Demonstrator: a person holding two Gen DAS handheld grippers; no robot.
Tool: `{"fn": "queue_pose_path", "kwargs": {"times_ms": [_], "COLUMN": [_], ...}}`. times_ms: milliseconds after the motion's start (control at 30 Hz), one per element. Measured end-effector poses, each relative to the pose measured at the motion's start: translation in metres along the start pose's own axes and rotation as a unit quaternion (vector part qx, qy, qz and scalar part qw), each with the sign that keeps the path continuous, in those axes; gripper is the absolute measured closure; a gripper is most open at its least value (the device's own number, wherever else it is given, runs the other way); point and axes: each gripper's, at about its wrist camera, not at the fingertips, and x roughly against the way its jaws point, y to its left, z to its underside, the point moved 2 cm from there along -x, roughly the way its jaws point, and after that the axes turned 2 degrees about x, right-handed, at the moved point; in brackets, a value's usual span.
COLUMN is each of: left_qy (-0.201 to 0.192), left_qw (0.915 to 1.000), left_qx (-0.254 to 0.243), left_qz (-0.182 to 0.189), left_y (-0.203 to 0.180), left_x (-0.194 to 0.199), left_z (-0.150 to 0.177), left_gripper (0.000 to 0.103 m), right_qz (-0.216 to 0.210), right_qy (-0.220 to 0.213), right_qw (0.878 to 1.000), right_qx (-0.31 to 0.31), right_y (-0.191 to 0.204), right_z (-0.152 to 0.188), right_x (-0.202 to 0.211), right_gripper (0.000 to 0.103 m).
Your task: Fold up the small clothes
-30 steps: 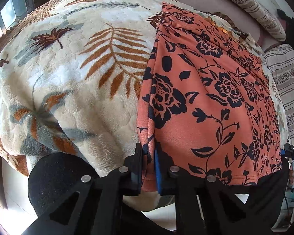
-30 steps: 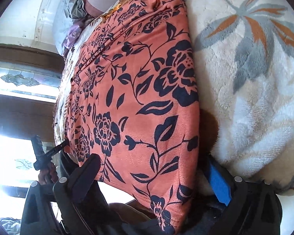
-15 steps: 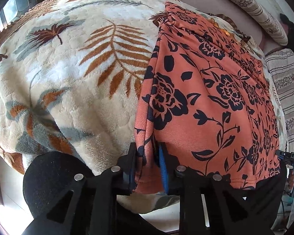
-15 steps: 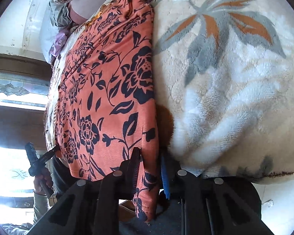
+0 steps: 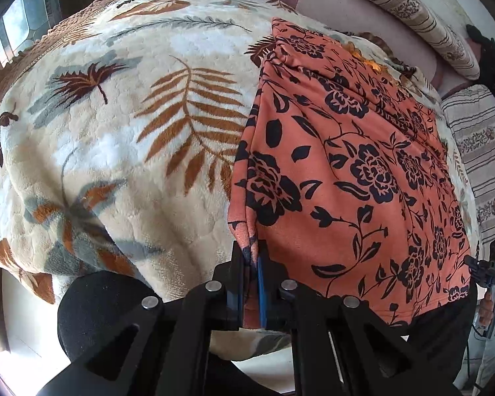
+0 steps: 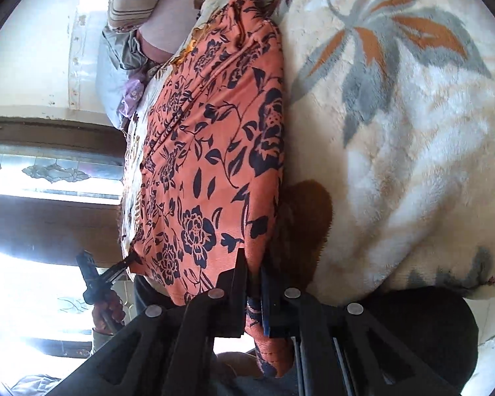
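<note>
A thick cream blanket printed with rust and grey leaves covers the bed and fills most of both wrist views, bulging toward the cameras and dropping away at its near edge along the bottom of each frame. In the left wrist view, striped pillows lie across the upper right and a window shows at the upper left; in the right wrist view a bright window with patterned glass takes the left side.

The orange floral garment lies flat on the blanket, in the right half of the left view and the centre-left of the right view, its long edges running away from the cameras and its near hem hanging just over the bed edge. Bare blanket lies open to the left of it in the left view and to the right in the right view.

The left gripper, bottom centre, is clamped on the garment's near left corner, cloth pinched between its pads. The right gripper is likewise closed on the opposite near corner, cloth trailing below the jaws. At the lower left of the right view a hand holds the other tool's handle.
</note>
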Motion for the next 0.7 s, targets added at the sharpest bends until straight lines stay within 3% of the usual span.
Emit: {"fn": "queue_pose_path", "kwargs": {"times_ms": [200, 333, 433, 533, 633, 700], "left_qy": [-0.062, 0.01, 0.003, -0.035, -0.098, -0.13], "left_qw": [0.996, 0.9995, 0.9992, 0.9953, 0.9862, 0.9798], "left_qx": [0.011, 0.019, 0.005, -0.01, -0.007, 0.018], "left_qz": [0.063, 0.025, 0.039, 0.09, 0.133, 0.151], "left_y": [-0.004, 0.004, -0.004, -0.025, -0.045, -0.048], "left_x": [0.034, -0.009, -0.005, 0.021, 0.041, 0.034], "left_z": [-0.02, -0.016, -0.029, -0.079, -0.156, -0.208], "left_gripper": [0.096, 0.096, 0.096, 0.096, 0.096, 0.093], "right_qz": [-0.055, -0.041, -0.048, -0.075, -0.116, -0.109], "right_qy": [-0.046, -0.012, -0.004, -0.034, -0.108, -0.161], "right_qw": [0.997, 0.999, 0.998, 0.997, 0.987, 0.981], "right_qx": [0.008, -0.015, -0.032, -0.006, 0.018, 0.023], "right_y": [0.022, 0.008, 0.006, 0.034, 0.07, 0.081], "right_z": [-0.012, -0.016, -0.023, -0.061, -0.134, -0.187], "right_x": [0.025, 0.002, -0.006, 0.008, 0.034, 0.042], "right_gripper": [0.096, 0.096, 0.096, 0.096, 0.097, 0.097]}}
